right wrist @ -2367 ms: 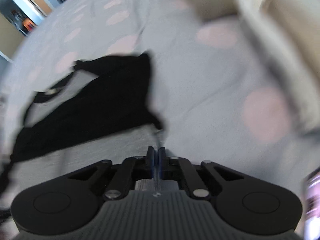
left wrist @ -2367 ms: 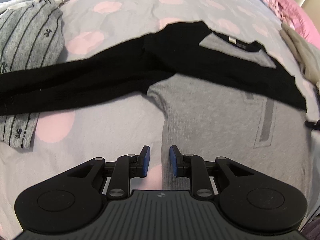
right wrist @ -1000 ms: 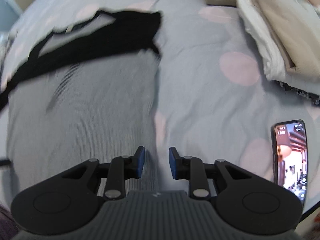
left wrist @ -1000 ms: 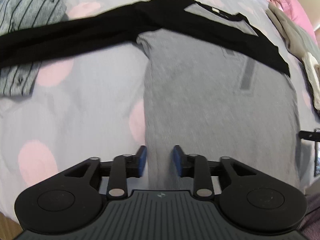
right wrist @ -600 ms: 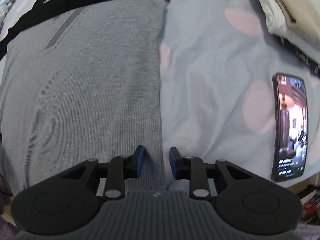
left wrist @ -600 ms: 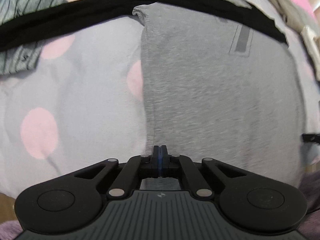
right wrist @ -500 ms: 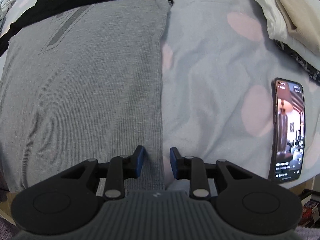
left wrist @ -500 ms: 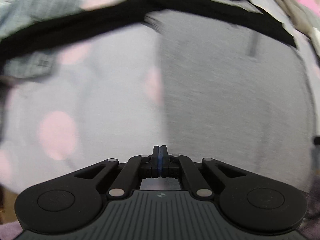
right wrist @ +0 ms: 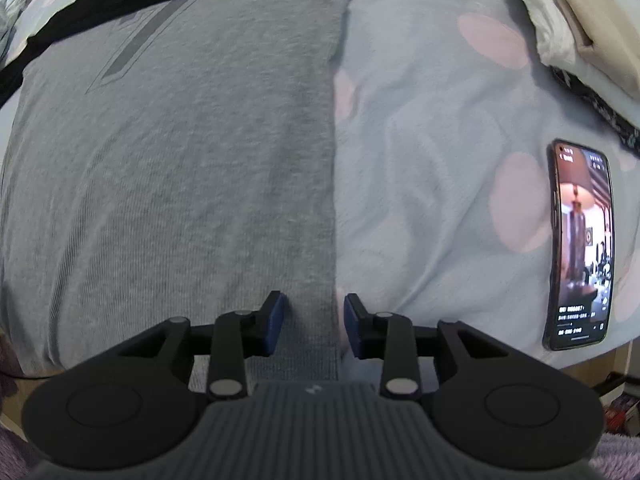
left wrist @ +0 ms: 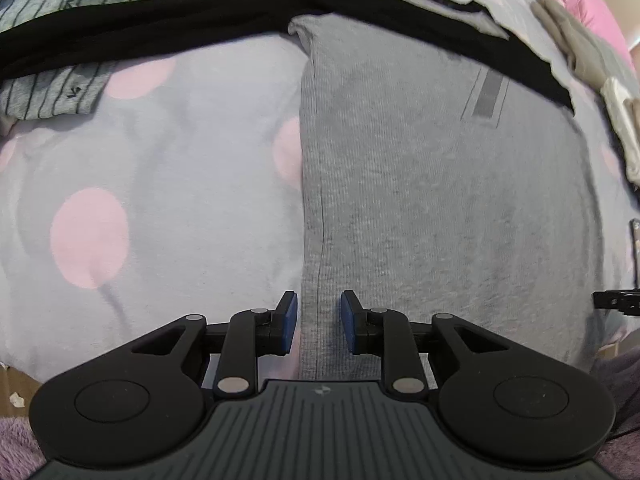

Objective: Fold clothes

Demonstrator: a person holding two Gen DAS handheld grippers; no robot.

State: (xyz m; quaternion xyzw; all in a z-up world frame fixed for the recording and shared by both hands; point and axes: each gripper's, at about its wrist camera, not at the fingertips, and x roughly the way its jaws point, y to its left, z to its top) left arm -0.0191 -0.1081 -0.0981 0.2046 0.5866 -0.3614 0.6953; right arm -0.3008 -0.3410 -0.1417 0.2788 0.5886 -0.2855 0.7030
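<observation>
The pale blue bedsheet with pink dots [left wrist: 168,184] carries the grey ribbed knit shirt with black sleeves [left wrist: 440,184], spread flat. For a clean fold, each gripper should pinch a hem corner squarely: the left gripper [left wrist: 319,322] and right gripper [right wrist: 312,322] straddle opposite side edges, jaws apart and opening, gripping nothing. No containers are visible.
</observation>
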